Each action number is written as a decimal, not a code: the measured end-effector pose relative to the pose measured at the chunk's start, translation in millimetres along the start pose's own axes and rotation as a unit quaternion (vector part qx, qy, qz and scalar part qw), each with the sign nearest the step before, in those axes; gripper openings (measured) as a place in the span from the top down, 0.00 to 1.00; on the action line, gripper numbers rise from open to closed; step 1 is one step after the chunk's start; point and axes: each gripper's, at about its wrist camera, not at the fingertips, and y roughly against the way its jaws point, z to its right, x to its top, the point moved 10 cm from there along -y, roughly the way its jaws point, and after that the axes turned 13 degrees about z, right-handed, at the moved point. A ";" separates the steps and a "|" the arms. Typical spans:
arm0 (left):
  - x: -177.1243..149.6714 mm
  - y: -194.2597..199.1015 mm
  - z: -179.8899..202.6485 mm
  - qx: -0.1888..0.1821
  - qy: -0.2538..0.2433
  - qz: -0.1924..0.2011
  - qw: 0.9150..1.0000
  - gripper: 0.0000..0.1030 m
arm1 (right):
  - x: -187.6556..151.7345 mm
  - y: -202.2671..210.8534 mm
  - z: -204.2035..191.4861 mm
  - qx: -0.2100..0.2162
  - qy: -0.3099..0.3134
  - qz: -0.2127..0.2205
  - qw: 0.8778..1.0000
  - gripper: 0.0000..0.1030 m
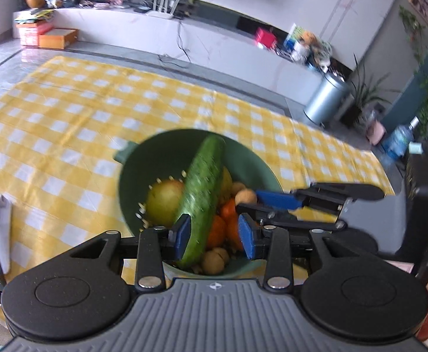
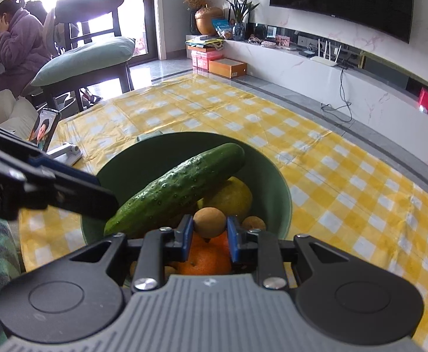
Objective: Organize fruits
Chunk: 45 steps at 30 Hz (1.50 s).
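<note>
A green bowl (image 1: 131,176) stands on the yellow checked cloth and holds a cucumber (image 1: 203,193), a yellow-green fruit (image 1: 162,202), oranges (image 1: 217,230) and several small brown longans (image 1: 214,261). My left gripper (image 1: 215,236) is open above the bowl; its left pad touches the cucumber's near end, the right pad stands apart. My right gripper (image 2: 209,236) is shut on a longan (image 2: 209,222) over the bowl (image 2: 275,193), above an orange (image 2: 205,259). The cucumber (image 2: 178,187) lies across the bowl, and the left gripper's fingers (image 2: 76,187) reach its end.
A phone on a white stand (image 2: 45,129) sits at the cloth's left edge. A chair with a cushion (image 2: 87,55) and a seated person (image 2: 17,44) are behind it. A TV bench (image 1: 214,38) and a metal bin (image 1: 327,99) stand beyond the cloth.
</note>
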 end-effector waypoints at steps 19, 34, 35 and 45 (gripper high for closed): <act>3.6 9.2 -5.6 0.003 -0.003 0.005 1.000 0.58 | 1.5 -9.3 -7.2 -0.025 0.005 -0.015 1.000 0.60; 46.6 86.1 52.5 -0.009 -0.128 0.128 0.983 0.50 | 69.6 135.7 4.3 -0.167 -0.013 0.093 0.982 0.34; 48.5 92.7 56.1 -0.009 -0.136 0.138 0.981 0.50 | 72.0 146.5 2.4 -0.176 -0.014 0.101 0.979 0.34; 53.4 135.0 78.9 0.008 -0.207 0.200 0.958 0.48 | 72.5 228.5 -29.4 -0.214 -0.053 0.164 0.962 0.10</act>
